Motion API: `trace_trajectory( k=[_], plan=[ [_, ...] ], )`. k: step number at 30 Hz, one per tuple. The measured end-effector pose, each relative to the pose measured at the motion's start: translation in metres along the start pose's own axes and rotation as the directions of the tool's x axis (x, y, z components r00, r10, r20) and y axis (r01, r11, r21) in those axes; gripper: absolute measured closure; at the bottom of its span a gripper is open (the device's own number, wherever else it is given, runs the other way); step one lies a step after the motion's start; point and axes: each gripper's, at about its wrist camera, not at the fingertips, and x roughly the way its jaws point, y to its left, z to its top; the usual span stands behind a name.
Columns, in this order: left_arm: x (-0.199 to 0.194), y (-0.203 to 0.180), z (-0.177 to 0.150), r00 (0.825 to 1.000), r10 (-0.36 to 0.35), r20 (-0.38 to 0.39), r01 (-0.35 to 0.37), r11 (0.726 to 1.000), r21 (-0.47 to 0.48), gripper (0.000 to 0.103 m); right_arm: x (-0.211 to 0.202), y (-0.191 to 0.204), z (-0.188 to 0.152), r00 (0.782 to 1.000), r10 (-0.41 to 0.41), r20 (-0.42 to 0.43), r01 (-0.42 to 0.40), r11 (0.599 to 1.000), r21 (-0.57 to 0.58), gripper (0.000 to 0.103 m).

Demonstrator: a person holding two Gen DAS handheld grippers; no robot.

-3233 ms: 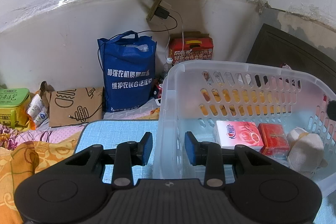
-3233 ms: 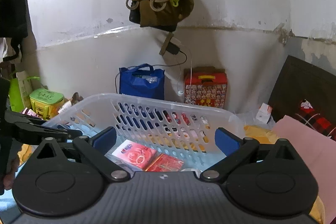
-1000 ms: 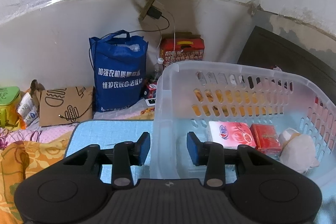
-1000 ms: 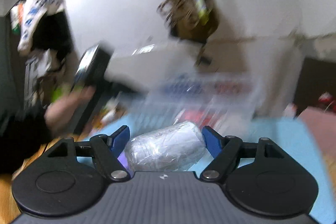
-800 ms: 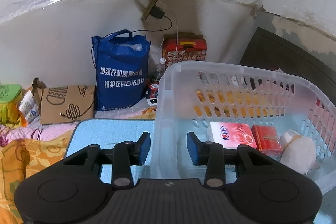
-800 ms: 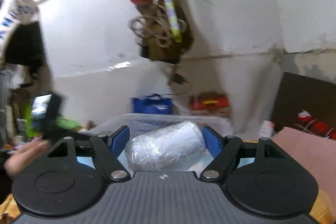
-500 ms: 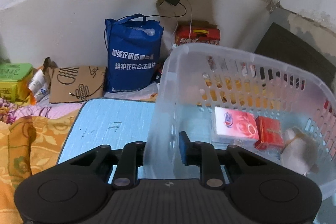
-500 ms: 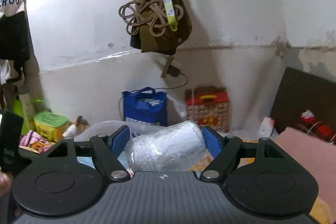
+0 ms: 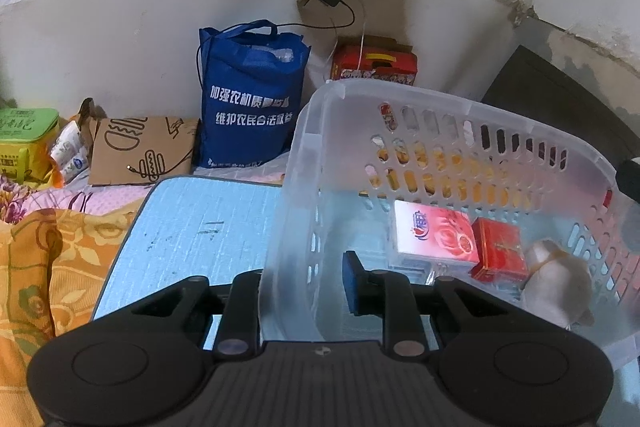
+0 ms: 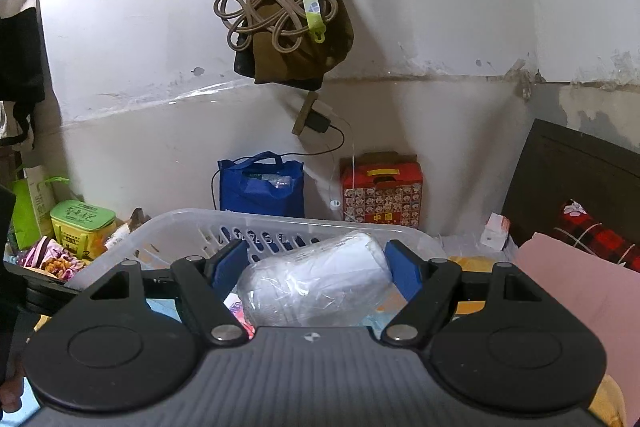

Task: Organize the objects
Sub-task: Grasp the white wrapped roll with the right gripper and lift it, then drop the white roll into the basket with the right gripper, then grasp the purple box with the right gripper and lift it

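The plastic-wrapped roll point(image 10: 316, 281) sits pinched between our right gripper point(image 10: 318, 267) pads, hovering above the clear basket point(image 9: 460, 107). Our left gripper point(image 9: 308, 279) clamps the basket's near wall. Inside lie a pink tissue pack point(image 9: 434, 235), a red box point(image 9: 500, 253) and a beige bundle point(image 9: 558, 283).

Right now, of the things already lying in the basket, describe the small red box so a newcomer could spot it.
Find the clear plastic basket with slotted walls on the light blue mat. On its floor three things lie in a row: a pink and white tissue pack, the small red box, then a pale cloth bundle. The box is the middle one, solid red with gold print, and the smallest.
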Motion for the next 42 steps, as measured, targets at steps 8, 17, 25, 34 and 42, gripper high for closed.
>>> trace_trajectory(
  k=[8,17,25,34,42],
  plan=[
    [-0.001,0.000,0.001,1.000,-0.008,0.007,0.008,1.000,0.009,0.076,0.003,-0.001,0.000,1.000,0.000,0.007,0.000,1.000,0.006,0.005],
    [-0.002,-0.002,-0.001,1.000,-0.009,0.021,0.009,0.999,0.032,0.074,0.002,-0.004,-0.001,1.000,-0.005,0.018,0.005,1.000,0.016,0.003],
    [-0.002,-0.001,0.000,0.999,-0.030,0.040,0.028,0.998,0.053,0.073,-0.010,-0.006,-0.006,0.999,0.009,0.032,-0.010,1.000,0.019,0.002],
    [-0.001,-0.001,0.001,0.997,-0.048,0.058,0.043,0.995,0.085,0.073,-0.048,0.000,-0.013,0.995,0.035,0.088,-0.037,0.999,0.020,0.000],
    [-0.003,-0.002,-0.001,0.992,-0.070,0.100,0.059,0.992,0.115,0.072,-0.111,0.031,-0.055,0.988,0.086,0.131,-0.083,0.996,-0.023,0.000]
  ],
)
